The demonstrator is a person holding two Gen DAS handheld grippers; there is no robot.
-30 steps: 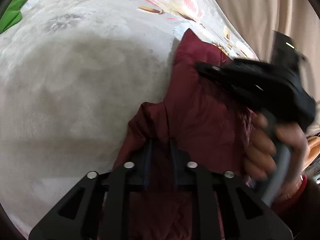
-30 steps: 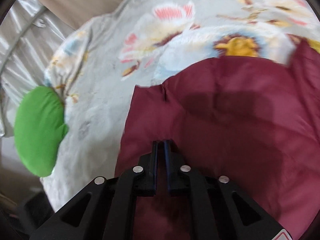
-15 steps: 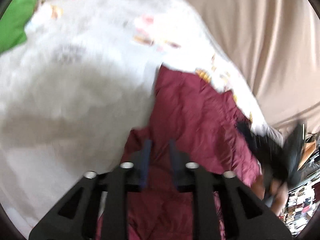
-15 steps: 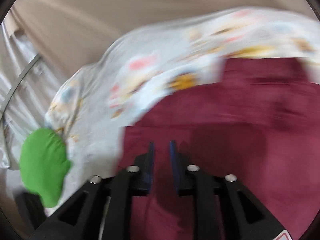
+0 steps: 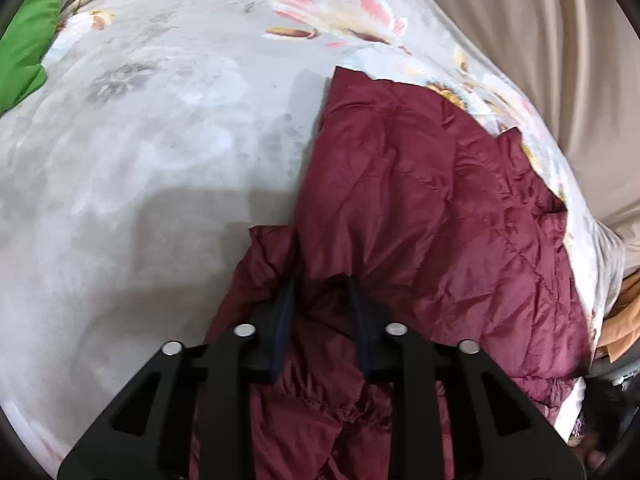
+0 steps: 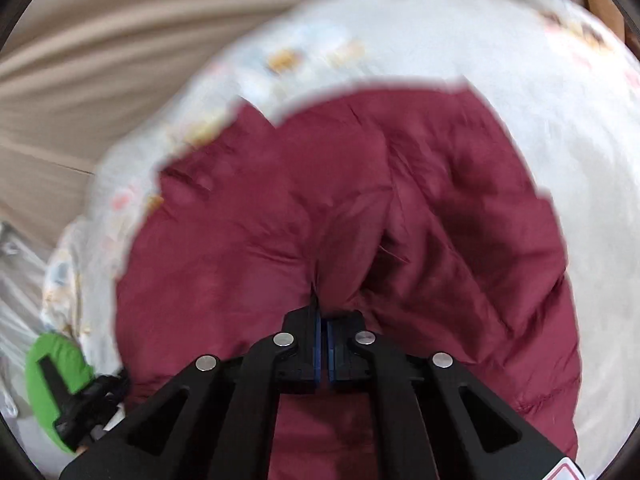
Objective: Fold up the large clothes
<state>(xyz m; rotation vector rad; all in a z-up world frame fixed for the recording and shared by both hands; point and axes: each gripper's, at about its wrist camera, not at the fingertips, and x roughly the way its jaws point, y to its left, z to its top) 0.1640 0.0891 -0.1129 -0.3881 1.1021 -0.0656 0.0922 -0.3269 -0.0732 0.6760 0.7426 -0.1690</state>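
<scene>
A bed (image 5: 152, 184) under a pale floral cover fills most of both views, with beige curtain (image 5: 560, 60) behind it and a green cushion (image 5: 20, 52) at its far corner. On the bed lies the maroon quilted jacket (image 5: 420, 200), a long slab of padded cloth that runs away from the left tool (image 5: 320, 300) toward the bed's curtain-side edge, its near end bunched under that tool. The left tool has its fingers spread a little with a fold of jacket gathered between them, so it appears to be pinching that fold loosely (whether it truly grips is hard to tell). The right tool (image 6: 322, 332) is pressed nearly together on a ridge of the jacket (image 6: 340, 220), which spreads ahead of it and to both sides. The coming fold seems to turn on the jacket's long axis lying straight ahead of the left tool, with both tools holding the near end. Compared with a second ago, the right tool and its hand have left the left view, more of the jacket lies flat, and the right camera has tipped up toward the curtain.
</scene>
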